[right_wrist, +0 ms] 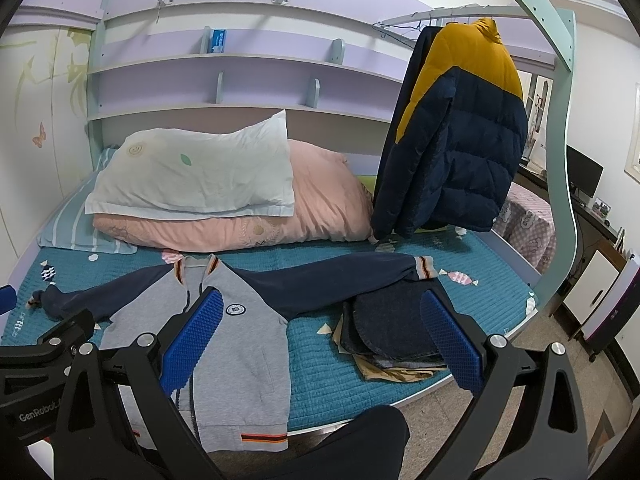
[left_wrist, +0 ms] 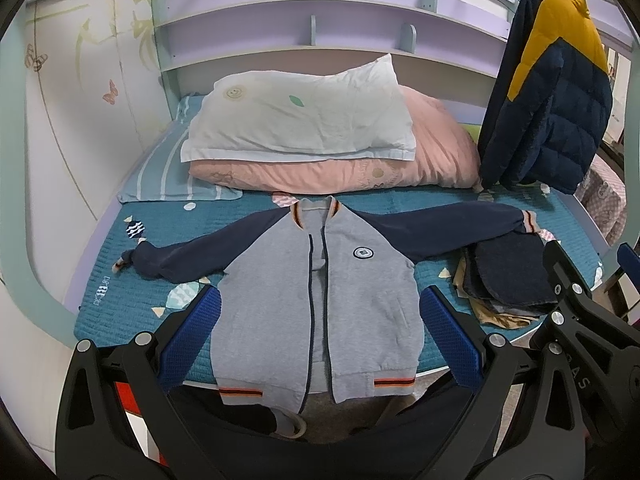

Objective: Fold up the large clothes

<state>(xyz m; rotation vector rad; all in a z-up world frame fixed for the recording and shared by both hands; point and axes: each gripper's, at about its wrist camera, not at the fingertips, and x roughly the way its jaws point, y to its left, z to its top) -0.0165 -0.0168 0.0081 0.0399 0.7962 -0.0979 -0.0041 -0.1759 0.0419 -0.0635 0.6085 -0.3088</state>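
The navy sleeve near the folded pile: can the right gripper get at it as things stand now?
Probably yes. The right gripper is open and holds nothing, and the navy sleeve lies flat on the bed, uncovered. Its striped cuff rests just beyond the folded pile, so the gripper would need to pass over that pile.

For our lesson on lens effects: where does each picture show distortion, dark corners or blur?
Left wrist view: the bed's near edge and the shelves bow into curves, black vignette fills the corners, and the grey jacket is sharp under even light. Right wrist view: the bed frame post bends strongly, corners are dark too, and the open tongs look oversized.
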